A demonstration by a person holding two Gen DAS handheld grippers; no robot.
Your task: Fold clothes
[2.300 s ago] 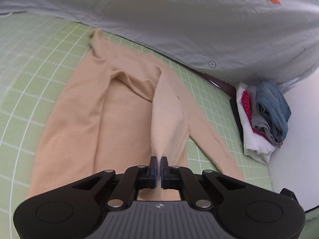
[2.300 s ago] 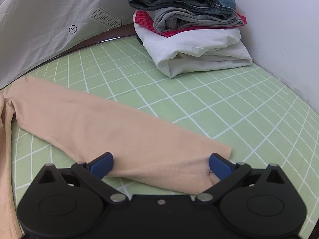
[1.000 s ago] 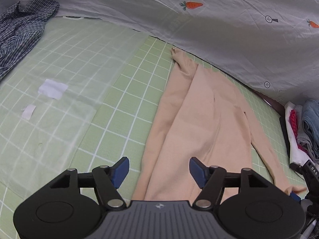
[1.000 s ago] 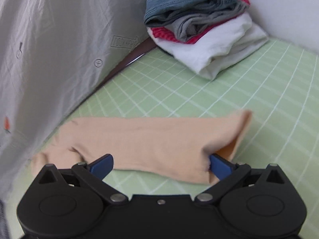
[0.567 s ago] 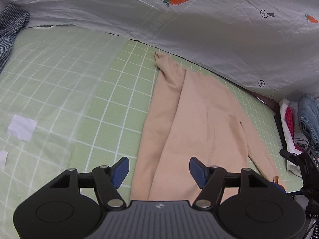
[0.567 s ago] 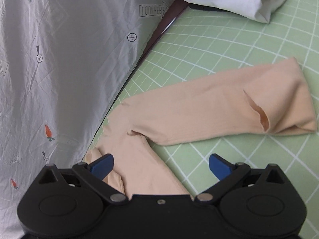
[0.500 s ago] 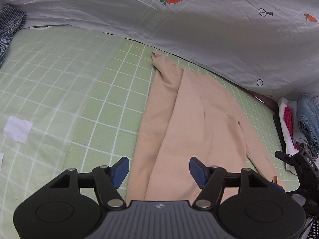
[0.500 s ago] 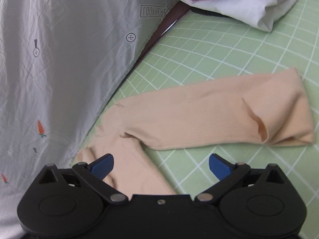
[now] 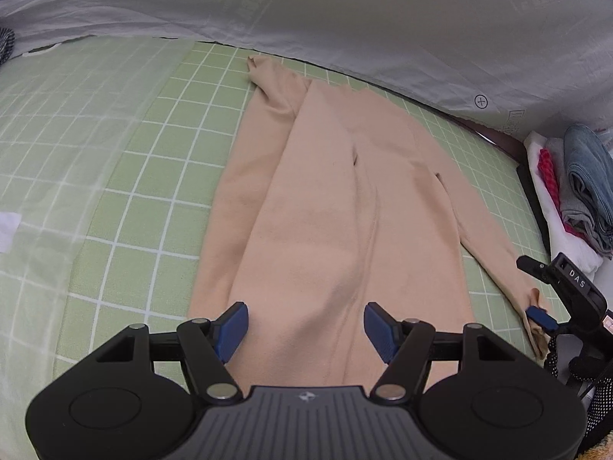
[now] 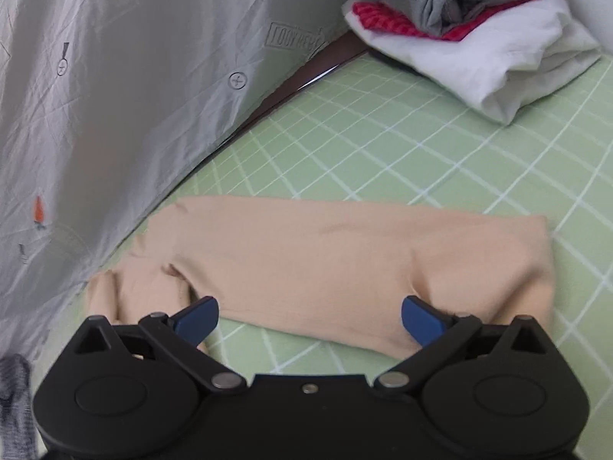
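The left black two-finger gripper with blue pads [image 9: 306, 330] points steeply downward, its jaws spread wide with nothing pressed between the pads [image 9: 233, 325]. The right black two-finger gripper with blue pads [image 10: 309, 316] is also tilted downward, less steeply, its jaws standing wide apart and closed on nothing. In the left wrist view the right gripper [image 9: 551, 299] shows at the right edge, low and well apart from the left one, with one blue fingertip [image 9: 539, 316] visible and, just below it, a bit of dark white-dotted sleeve [image 9: 601, 406].
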